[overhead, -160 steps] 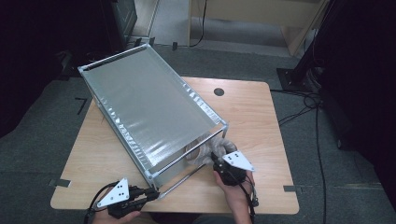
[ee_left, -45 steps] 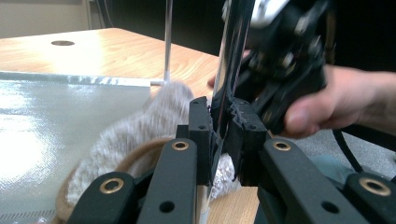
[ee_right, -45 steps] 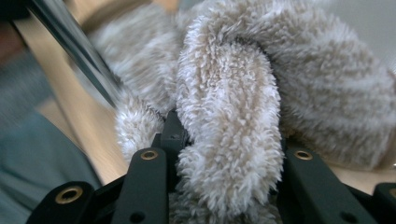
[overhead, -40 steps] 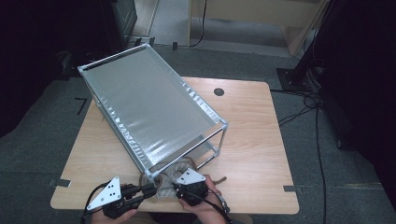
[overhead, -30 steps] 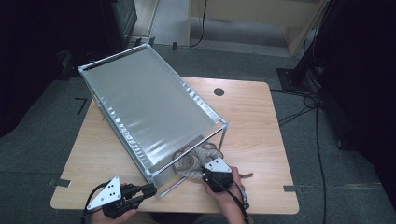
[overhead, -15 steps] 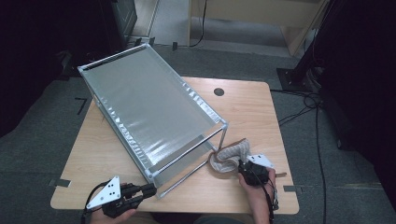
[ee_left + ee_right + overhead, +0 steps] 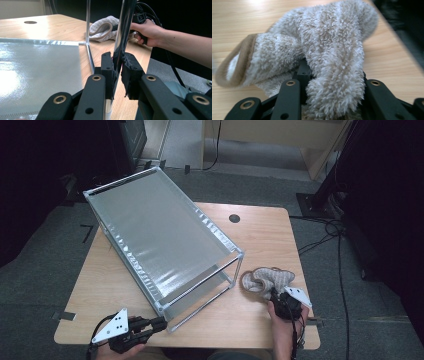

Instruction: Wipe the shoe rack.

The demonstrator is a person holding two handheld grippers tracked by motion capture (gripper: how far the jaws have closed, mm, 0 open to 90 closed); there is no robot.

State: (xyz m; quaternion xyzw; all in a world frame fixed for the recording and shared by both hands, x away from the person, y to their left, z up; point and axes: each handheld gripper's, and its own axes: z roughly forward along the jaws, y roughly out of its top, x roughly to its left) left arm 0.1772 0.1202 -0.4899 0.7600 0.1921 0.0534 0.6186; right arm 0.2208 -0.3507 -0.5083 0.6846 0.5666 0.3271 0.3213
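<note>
A fluffy beige sock (image 7: 265, 279) with a tan cuff lies on the wooden table (image 7: 260, 235), to the right of a metal wire rack (image 7: 165, 245) with a silvery liner. My right gripper (image 7: 276, 296) is shut on the sock's near end. In the right gripper view the sock (image 7: 324, 50) bulges between the jaws of my right gripper (image 7: 333, 75) and drapes over them. My left gripper (image 7: 159, 324) is shut on the rack's near corner post. In the left gripper view my left gripper (image 7: 117, 72) clamps that chrome post (image 7: 126, 25), with the sock (image 7: 102, 28) and the other hand (image 7: 147, 31) beyond.
The rack lies diagonally across the table's left and middle, its far end over the back left edge. A round cable hole (image 7: 234, 218) sits near the table's back edge. Cables (image 7: 330, 227) run over the floor at the right. The table's right edge is close to the sock.
My right gripper has carried the sock rightward, out from the rack's near end to the table's right side. The left gripper has stayed on the post.
</note>
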